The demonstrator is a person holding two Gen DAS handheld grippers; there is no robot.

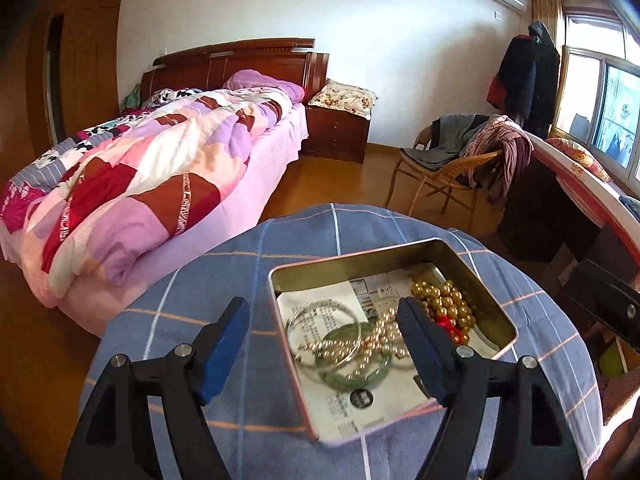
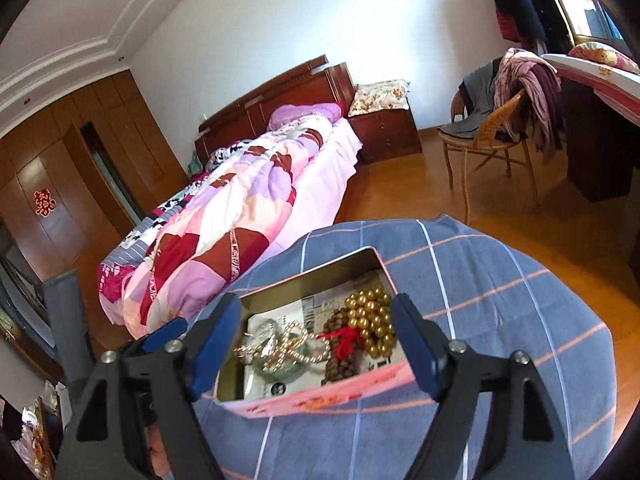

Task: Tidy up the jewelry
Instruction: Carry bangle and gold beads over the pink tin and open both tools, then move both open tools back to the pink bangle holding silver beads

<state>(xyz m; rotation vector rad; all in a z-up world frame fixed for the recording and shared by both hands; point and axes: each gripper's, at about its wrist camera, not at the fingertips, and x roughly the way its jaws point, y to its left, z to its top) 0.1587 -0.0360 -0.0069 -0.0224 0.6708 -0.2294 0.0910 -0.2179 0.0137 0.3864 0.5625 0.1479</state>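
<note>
Blue checked cloth [image 1: 520, 360]; pink tin [image 2: 320, 398]; gold beads [image 1: 444, 300]; green bangle [image 1: 352, 376]; red tassel [image 2: 346, 340].

Room is lit brightly by daylight from the window [image 1: 608, 104], which is blown out. Strong fisheye bending and dark vignetting are seen at edges; slight softness throughout.

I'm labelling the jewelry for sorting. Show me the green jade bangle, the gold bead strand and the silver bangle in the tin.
Green jade bangle [image 1: 374, 376]: left wrist view, on its near rim.
Gold bead strand [image 2: 372, 320]: right wrist view, middle of the bead cluster.
Silver bangle [image 1: 320, 308]: left wrist view, on its far rim.
</note>
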